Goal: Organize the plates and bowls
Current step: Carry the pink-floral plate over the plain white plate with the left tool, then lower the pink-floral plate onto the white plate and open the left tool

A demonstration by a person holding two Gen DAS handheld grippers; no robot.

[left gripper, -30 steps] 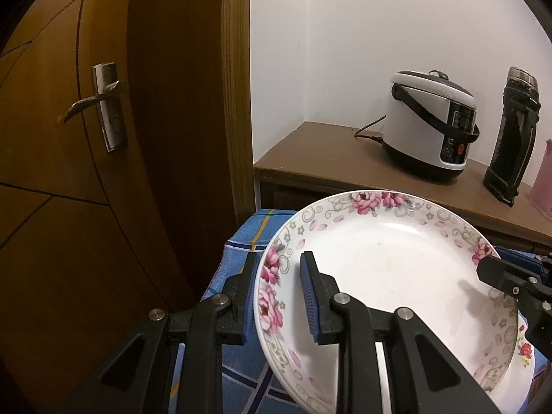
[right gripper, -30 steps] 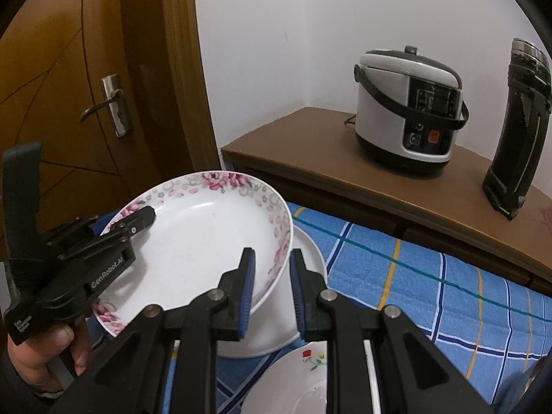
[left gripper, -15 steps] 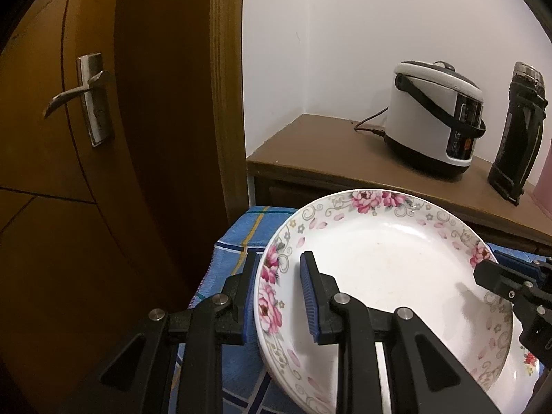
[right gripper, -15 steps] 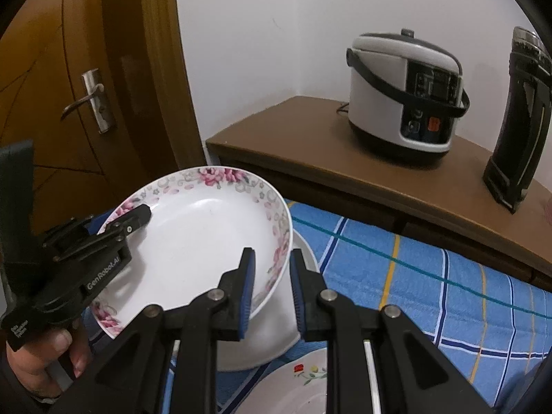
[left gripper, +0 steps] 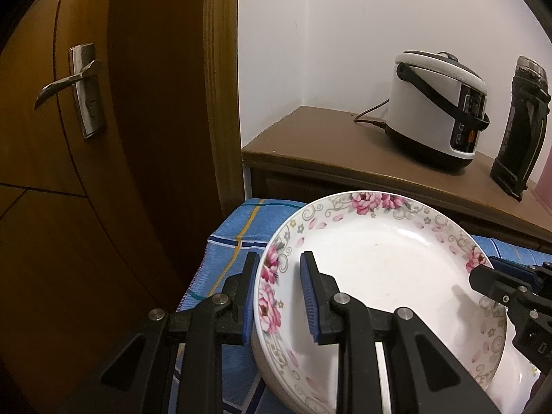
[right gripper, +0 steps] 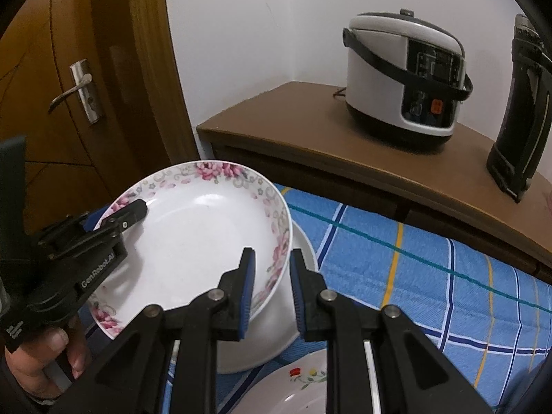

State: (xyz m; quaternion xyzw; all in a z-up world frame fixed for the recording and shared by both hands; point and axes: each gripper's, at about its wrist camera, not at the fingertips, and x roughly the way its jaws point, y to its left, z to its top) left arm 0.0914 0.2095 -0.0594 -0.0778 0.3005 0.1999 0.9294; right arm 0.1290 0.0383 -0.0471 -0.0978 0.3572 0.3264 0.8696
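A white deep plate with a pink flower rim [left gripper: 383, 269] [right gripper: 196, 241] is held tilted between both grippers. My left gripper [left gripper: 277, 293] grips its left rim, one finger inside and one outside; it shows in the right wrist view [right gripper: 117, 217]. My right gripper [right gripper: 270, 286] straddles the plate's right rim; it shows in the left wrist view [left gripper: 500, 279]. Just under the flowered plate a plain white plate [right gripper: 272, 331] rests on the blue checked cloth [right gripper: 414, 276]. Another plate with a small flower print [right gripper: 293, 390] lies at the bottom.
A brown wooden cabinet [right gripper: 310, 131] stands behind the table with a white rice cooker [right gripper: 403, 79] and a black flask [right gripper: 521, 110] on it. A wooden door with a metal handle [left gripper: 69, 86] is at the left.
Both grippers and the flowered plate have come down and slightly left, closer to the white plate. The right gripper's jaws look a little wider apart than before.
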